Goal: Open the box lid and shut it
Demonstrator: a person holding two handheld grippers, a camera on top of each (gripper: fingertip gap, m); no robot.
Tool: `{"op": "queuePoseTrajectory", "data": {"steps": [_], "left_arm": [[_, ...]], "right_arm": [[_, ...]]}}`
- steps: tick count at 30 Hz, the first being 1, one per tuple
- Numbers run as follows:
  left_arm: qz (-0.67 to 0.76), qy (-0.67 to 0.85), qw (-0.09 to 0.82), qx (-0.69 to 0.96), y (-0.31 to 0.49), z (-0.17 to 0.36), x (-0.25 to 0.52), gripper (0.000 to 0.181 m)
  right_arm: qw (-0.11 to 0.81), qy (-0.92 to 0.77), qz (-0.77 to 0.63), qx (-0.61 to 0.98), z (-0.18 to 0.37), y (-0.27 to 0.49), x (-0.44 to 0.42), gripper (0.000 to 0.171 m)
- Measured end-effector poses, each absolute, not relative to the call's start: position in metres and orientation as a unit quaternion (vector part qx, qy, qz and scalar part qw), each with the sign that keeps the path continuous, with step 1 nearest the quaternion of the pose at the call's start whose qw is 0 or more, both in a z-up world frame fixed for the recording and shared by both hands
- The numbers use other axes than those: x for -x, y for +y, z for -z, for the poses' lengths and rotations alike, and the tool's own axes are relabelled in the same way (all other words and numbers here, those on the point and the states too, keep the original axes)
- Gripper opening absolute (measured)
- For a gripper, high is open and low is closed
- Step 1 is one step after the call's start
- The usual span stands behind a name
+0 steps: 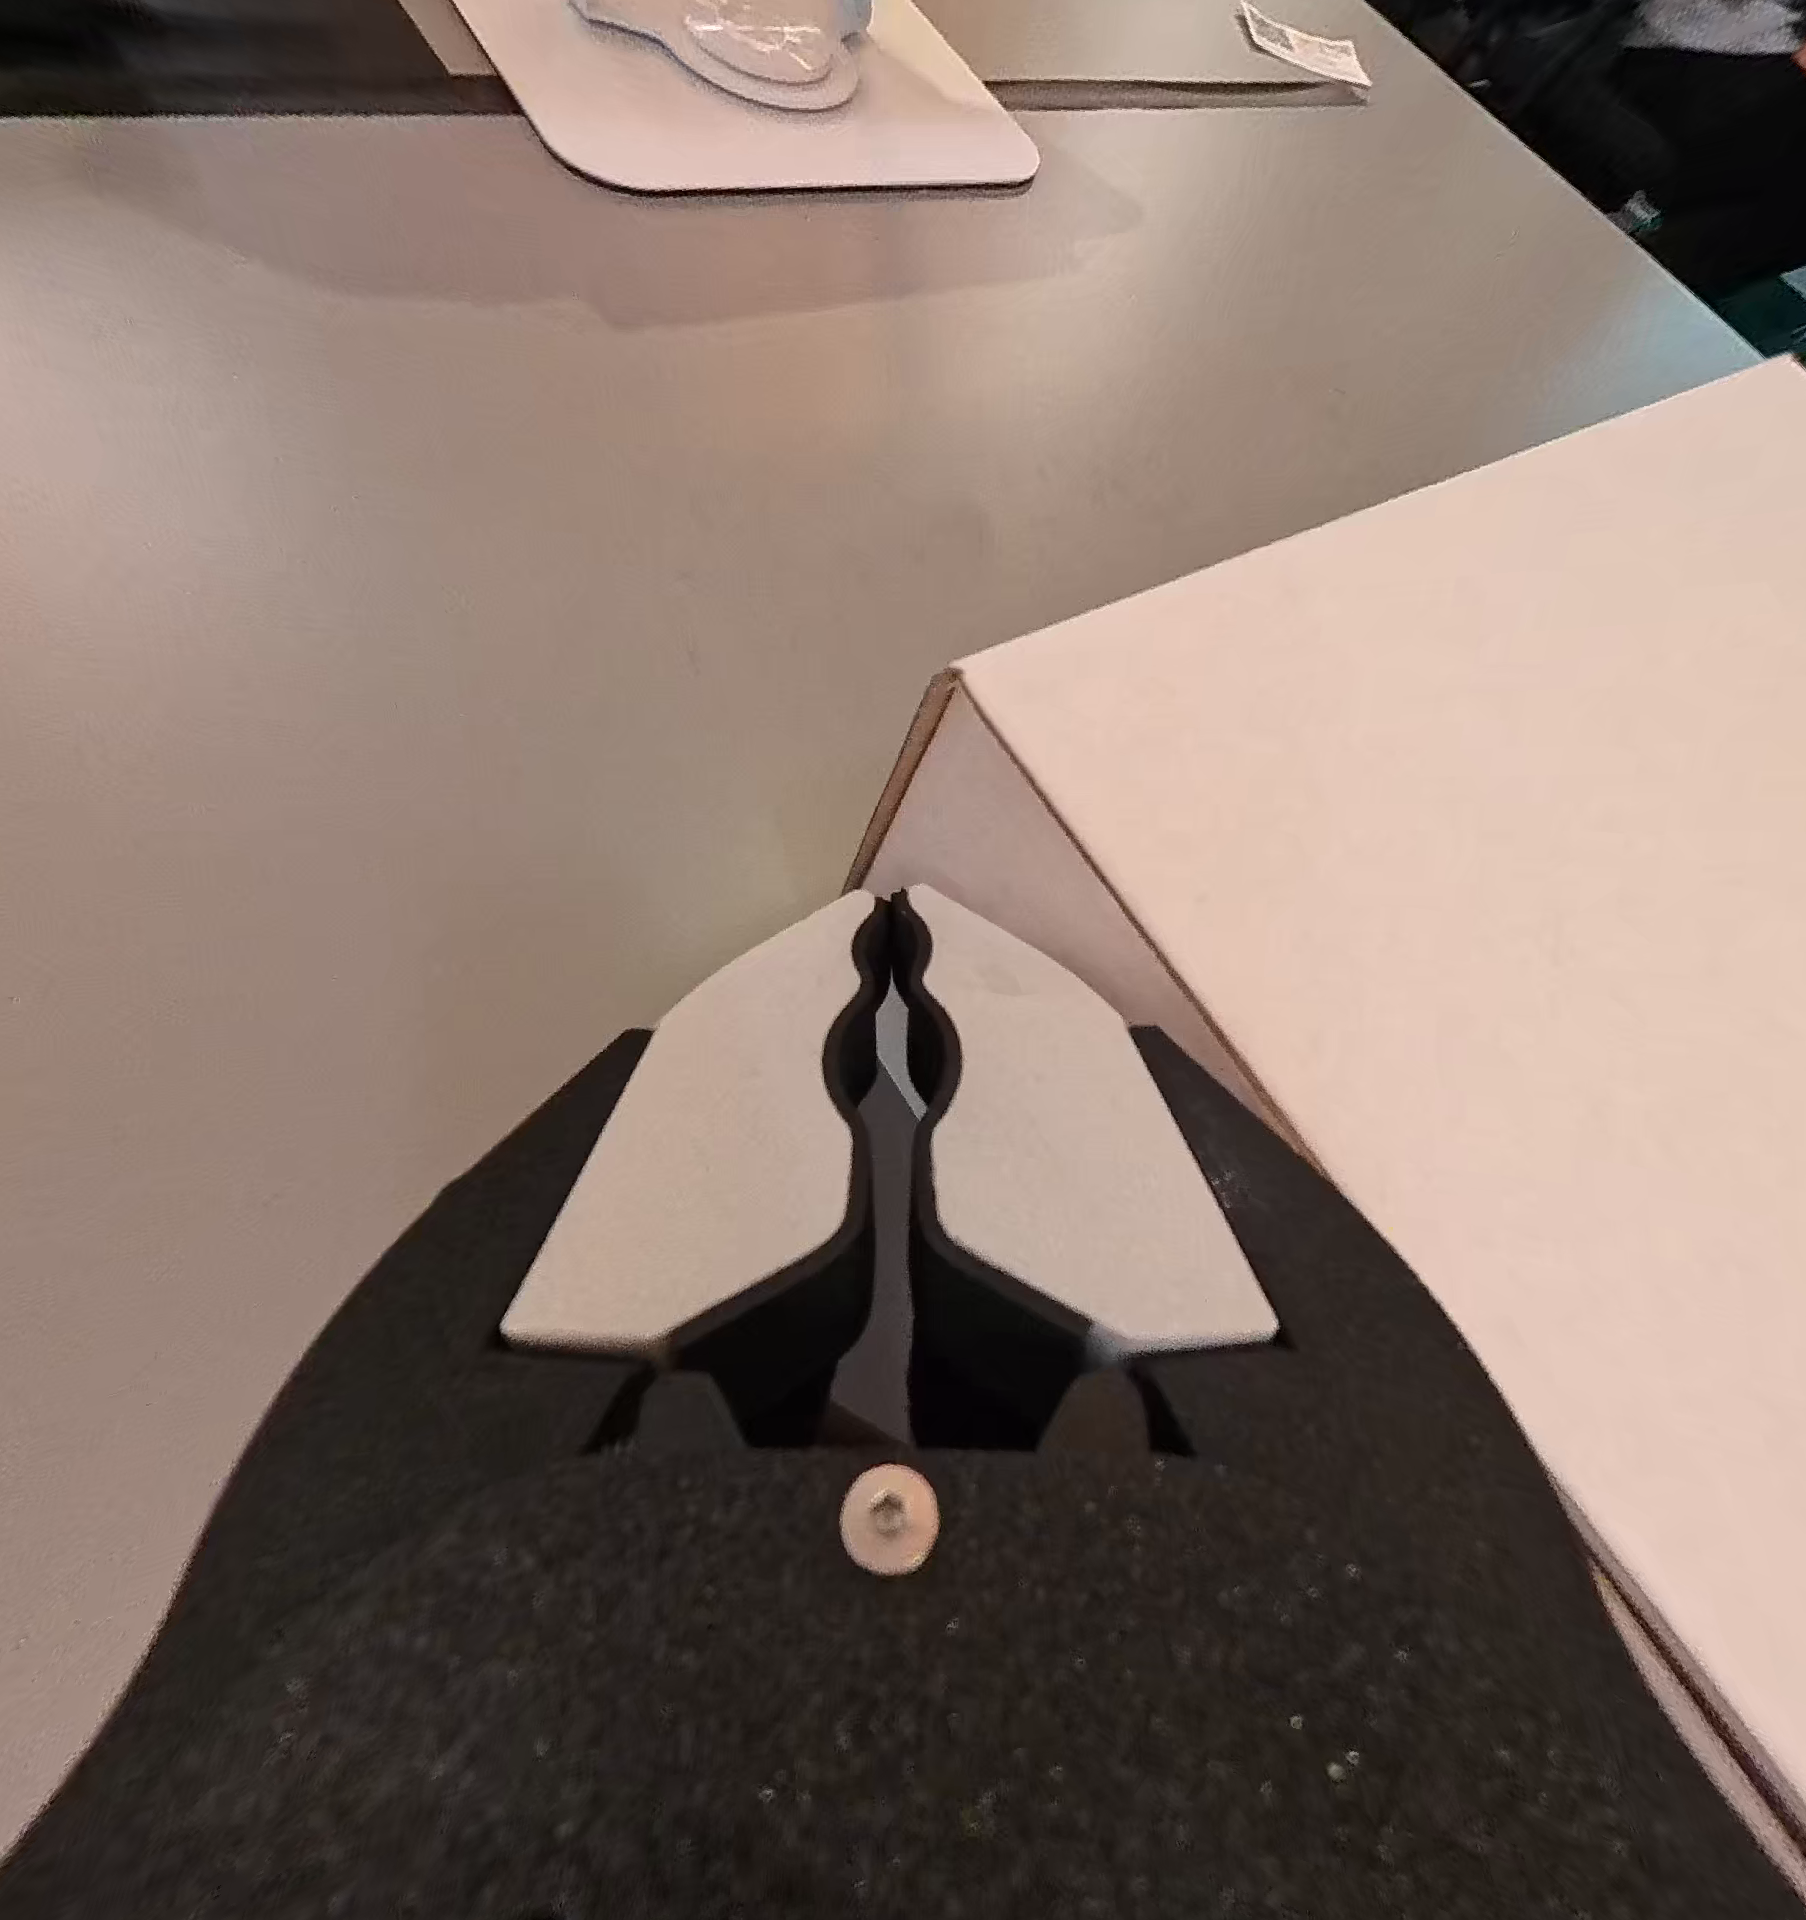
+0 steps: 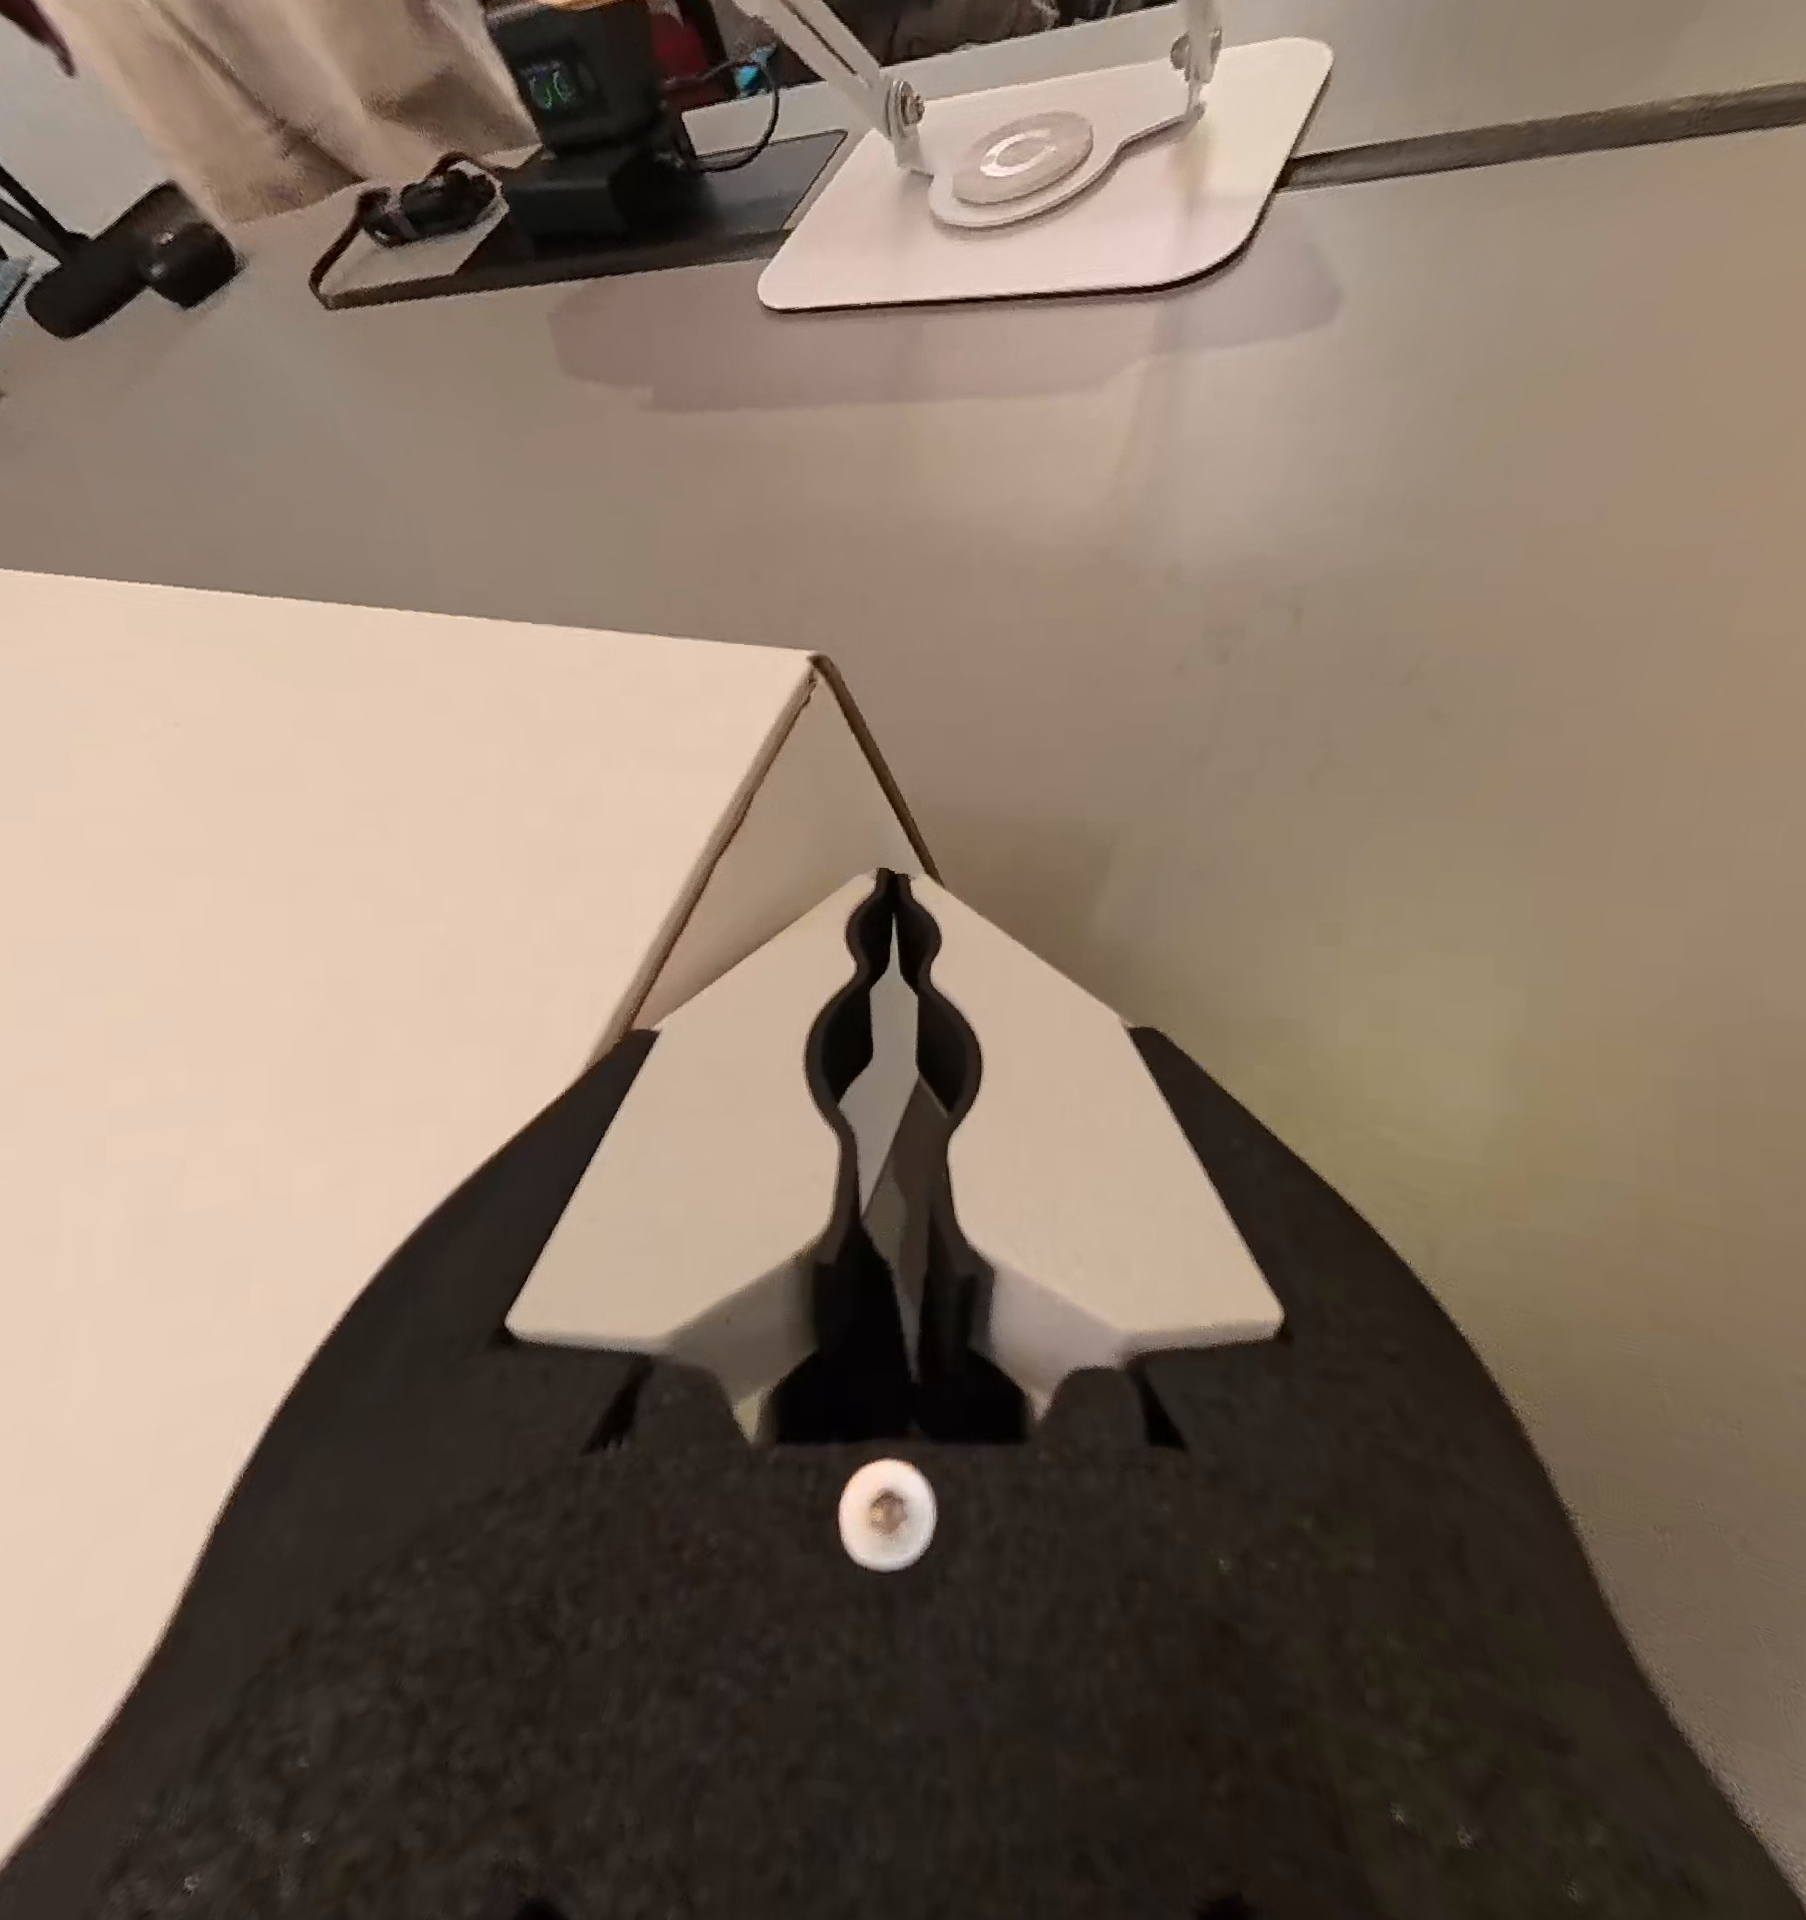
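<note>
A white cardboard box stands on the grey table with its lid down flat. In the left wrist view the box (image 1: pixel 1450 831) fills the right side. My left gripper (image 1: pixel 891 900) is shut, its tips close against the box's left side wall near the far corner, with nothing seen between the fingers. In the right wrist view the box (image 2: pixel 338 883) fills the left side. My right gripper (image 2: pixel 893 879) is shut, its tips close against the box's right side wall near the far corner. I cannot tell whether either gripper touches the wall.
A white stand base (image 1: pixel 774 125) lies at the table's far edge and also shows in the right wrist view (image 2: pixel 1044 218). A paper slip (image 1: pixel 1299 42) lies far right. Dark devices and cables (image 2: pixel 566 177) sit at the far left. The table's right edge (image 1: pixel 1605 239) runs behind the box. Spacing between my two grippers at the tips: around 30 centimeters. From the right gripper's tips to the white stand base (image 1: pixel 774 125) is close to 35 centimeters. It turns up in the right wrist view (image 2: pixel 952 243) as well.
</note>
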State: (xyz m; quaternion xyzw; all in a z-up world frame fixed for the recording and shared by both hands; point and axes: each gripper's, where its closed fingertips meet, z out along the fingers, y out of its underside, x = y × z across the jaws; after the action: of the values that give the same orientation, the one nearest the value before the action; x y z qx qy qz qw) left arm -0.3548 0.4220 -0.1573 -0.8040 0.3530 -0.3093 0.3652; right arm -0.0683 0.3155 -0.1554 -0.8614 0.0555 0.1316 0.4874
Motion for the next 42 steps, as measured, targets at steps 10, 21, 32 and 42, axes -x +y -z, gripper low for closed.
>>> {"op": "queuePoseTrajectory", "data": {"steps": [10, 21, 32, 42], "left_arm": [[0.233, 0.321, 0.467, 0.790, 0.426, 0.124, 0.390, 0.000], [0.305, 0.221, 0.516, 0.769, 0.277, 0.100, 0.467, 0.024], [0.303, 0.230, 0.541, 0.750, 0.241, 0.114, 0.458, 0.066], [0.245, 0.308, 0.589, 0.705, 0.229, 0.113, 0.441, 0.075]], "right_arm": [[0.527, 0.051, -0.081, 0.844, 0.129, 0.286, 0.045, 0.000], [0.667, 0.076, -0.078, 0.737, 0.106, 0.121, 0.101, 0.042], [0.644, 0.009, -0.151, 0.750, 0.107, 0.148, 0.140, 0.060], [0.637, 0.005, -0.180, 0.750, 0.111, 0.163, 0.147, 0.064]]}}
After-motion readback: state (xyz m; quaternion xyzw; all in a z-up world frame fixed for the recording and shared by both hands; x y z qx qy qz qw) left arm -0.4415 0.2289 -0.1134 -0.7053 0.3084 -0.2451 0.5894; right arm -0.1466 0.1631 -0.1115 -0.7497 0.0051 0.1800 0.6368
